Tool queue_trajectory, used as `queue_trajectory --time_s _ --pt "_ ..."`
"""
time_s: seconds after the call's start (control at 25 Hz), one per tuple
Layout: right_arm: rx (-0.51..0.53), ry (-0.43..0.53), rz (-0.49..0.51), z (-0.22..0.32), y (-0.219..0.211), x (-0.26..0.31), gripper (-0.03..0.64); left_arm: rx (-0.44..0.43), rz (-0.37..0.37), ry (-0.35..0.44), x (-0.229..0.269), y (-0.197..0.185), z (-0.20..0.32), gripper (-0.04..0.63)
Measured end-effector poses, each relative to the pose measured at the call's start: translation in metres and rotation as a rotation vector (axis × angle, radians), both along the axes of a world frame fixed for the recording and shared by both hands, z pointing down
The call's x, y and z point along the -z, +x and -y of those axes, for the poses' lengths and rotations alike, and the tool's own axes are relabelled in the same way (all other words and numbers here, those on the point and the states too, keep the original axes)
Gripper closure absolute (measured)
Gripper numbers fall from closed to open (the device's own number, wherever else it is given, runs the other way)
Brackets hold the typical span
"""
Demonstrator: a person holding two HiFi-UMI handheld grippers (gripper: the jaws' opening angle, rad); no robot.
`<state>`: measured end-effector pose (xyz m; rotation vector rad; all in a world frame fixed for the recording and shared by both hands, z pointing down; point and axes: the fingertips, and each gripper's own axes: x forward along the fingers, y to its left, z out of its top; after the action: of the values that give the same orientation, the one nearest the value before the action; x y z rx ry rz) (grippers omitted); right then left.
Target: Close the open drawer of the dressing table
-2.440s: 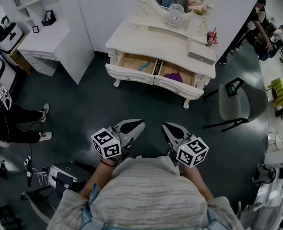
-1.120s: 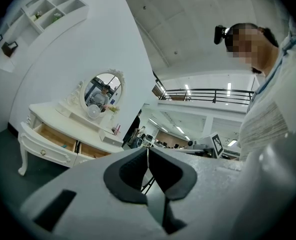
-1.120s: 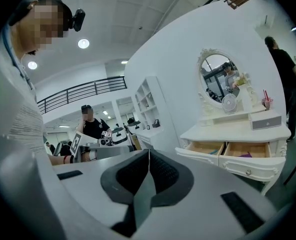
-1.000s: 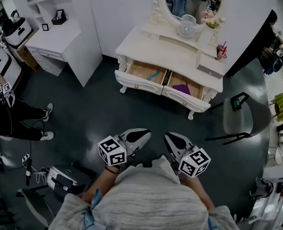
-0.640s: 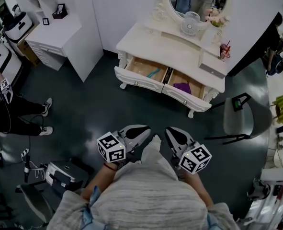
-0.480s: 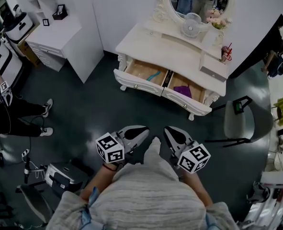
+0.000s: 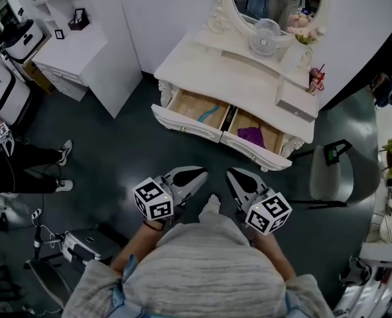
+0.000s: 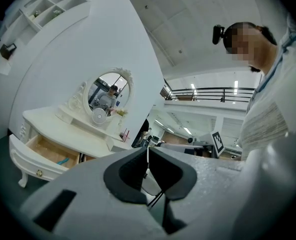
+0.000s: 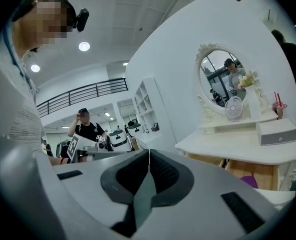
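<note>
The white dressing table (image 7: 249, 78) stands against the far wall with two drawers pulled out side by side. In the left drawer (image 7: 190, 108) lies a teal item (image 7: 209, 116); in the right drawer (image 7: 270, 138) lies a purple item (image 7: 252, 136). My left gripper (image 7: 199, 173) and right gripper (image 7: 231, 173) are held side by side in front of my body, some way short of the drawers over dark floor. Both are shut with nothing between the pads. The left gripper view shows its shut gripper (image 8: 148, 150) and the left drawer (image 8: 42, 151). The right gripper view shows its shut gripper (image 9: 149, 153) and the table (image 9: 238, 144).
A grey chair (image 7: 328, 171) stands right of the table. A white cabinet (image 7: 69, 58) is at the left, and a seated person (image 7: 16, 161) is beyond it. Equipment (image 7: 83, 247) lies on the floor at lower left. A fan (image 7: 265, 30), a cup (image 7: 315, 81) and a small box (image 7: 296, 99) sit on the tabletop.
Both grippers and I have moved forward toward the dressing table, which now sits a little nearer in the head view. The jaws stayed shut.
</note>
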<state>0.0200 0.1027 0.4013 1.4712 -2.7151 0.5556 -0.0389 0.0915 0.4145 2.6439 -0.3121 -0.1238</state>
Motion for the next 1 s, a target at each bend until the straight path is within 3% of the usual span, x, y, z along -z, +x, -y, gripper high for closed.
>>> queue_trajectory --time_s 0.28,1.0 --pt "-0.010 0.015 0.015 0.036 0.040 0.010 0.606 0.019 0.022 0.019 0.012 0.031 0.035 0.578" --pt "0.058 0.018 -0.018 0.091 0.094 0.006 0.606 0.089 0.020 0.033 0.010 0.093 0.101 0.578"
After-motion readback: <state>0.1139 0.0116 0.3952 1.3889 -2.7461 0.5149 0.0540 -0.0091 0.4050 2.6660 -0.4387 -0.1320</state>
